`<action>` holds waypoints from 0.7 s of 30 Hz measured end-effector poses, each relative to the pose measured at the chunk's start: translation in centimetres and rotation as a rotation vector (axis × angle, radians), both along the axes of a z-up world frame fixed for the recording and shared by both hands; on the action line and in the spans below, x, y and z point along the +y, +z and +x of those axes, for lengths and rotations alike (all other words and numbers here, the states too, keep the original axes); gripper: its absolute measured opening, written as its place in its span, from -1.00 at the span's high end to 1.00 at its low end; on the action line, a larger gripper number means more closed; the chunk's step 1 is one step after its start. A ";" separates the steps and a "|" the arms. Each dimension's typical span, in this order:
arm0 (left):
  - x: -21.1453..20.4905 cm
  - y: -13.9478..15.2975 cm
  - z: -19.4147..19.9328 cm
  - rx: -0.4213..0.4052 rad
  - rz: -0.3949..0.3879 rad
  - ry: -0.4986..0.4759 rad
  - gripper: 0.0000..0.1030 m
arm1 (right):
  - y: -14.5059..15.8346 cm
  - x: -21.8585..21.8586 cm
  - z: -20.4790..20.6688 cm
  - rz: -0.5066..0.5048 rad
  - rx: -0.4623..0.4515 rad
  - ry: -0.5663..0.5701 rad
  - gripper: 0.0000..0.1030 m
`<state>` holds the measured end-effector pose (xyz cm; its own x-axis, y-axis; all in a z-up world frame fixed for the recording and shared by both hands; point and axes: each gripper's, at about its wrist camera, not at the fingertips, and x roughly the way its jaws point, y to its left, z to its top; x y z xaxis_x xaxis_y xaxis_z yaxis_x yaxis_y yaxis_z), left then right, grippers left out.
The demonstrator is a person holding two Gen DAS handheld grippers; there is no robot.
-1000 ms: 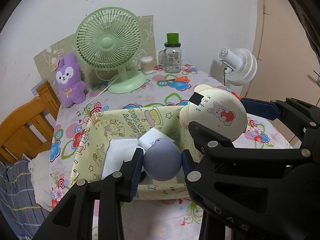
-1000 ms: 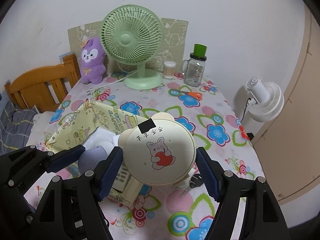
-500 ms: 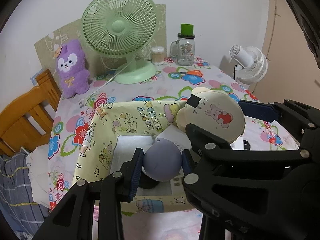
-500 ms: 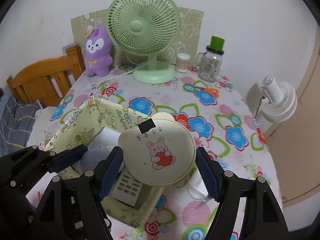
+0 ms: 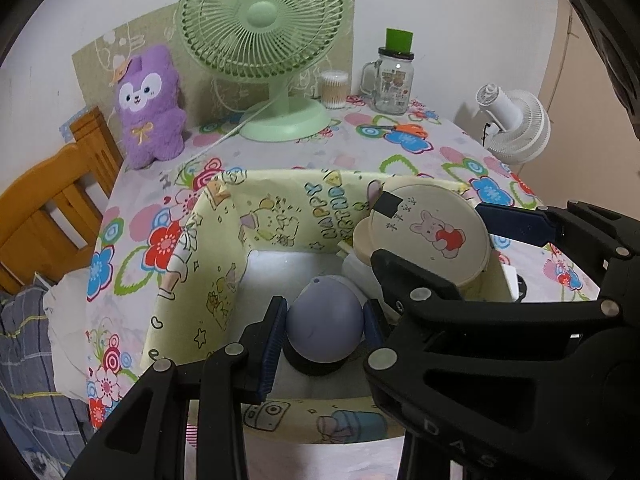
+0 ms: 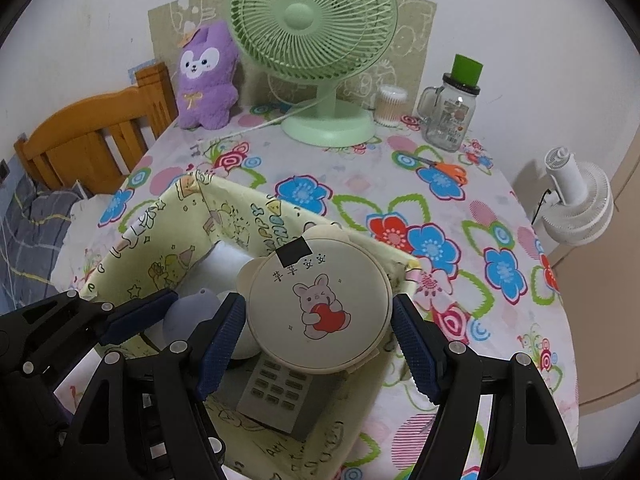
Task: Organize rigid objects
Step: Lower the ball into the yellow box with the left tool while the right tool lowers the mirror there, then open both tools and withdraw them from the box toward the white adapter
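My left gripper [image 5: 322,328] is shut on a lavender round object [image 5: 325,327] and holds it inside the yellow cartoon-print storage box [image 5: 208,264]. My right gripper [image 6: 318,338] is shut on a cream round bear-eared case [image 6: 318,312] with a bunny picture, held over the box's right side. The case [image 5: 430,236] and the right gripper's finger also show in the left wrist view. A grey remote control [image 6: 276,396] lies in the box [image 6: 160,220] under the case. The lavender object [image 6: 188,318] shows at the left of the right wrist view.
On the floral tablecloth [image 6: 440,208] stand a green desk fan [image 6: 316,40], a purple plush toy [image 6: 204,76], a glass jar with green lid [image 6: 450,112], a cotton swab tub [image 6: 390,106] and orange scissors [image 6: 444,168]. A white fan [image 6: 576,200] stands right, a wooden bed frame [image 6: 92,136] left.
Both grippers have moved forward and down over the box with their objects. The lavender object now sits low inside the box and the case is over its right side.
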<state>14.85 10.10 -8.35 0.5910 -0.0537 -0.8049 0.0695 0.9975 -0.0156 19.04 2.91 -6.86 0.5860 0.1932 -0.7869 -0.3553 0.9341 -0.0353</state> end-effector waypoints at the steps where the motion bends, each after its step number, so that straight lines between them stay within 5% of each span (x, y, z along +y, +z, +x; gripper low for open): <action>1: 0.2 -0.2 0.1 0.004 -0.003 0.002 0.21 | -0.2 0.1 0.1 -0.002 0.005 0.001 -0.48; 11: 1.0 -1.3 0.5 0.025 -0.014 0.009 0.12 | -1.6 1.4 0.9 -0.012 0.033 0.016 -0.50; 21: 0.6 0.1 -0.5 -0.010 -0.028 0.000 -0.64 | -0.6 1.2 0.1 0.007 0.024 0.033 -0.68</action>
<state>14.32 10.68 -8.26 0.5992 -0.0762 -0.7970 0.0698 0.9966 -0.0427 19.11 4.13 -7.41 0.5598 0.2182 -0.7994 -0.3869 0.9219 -0.0193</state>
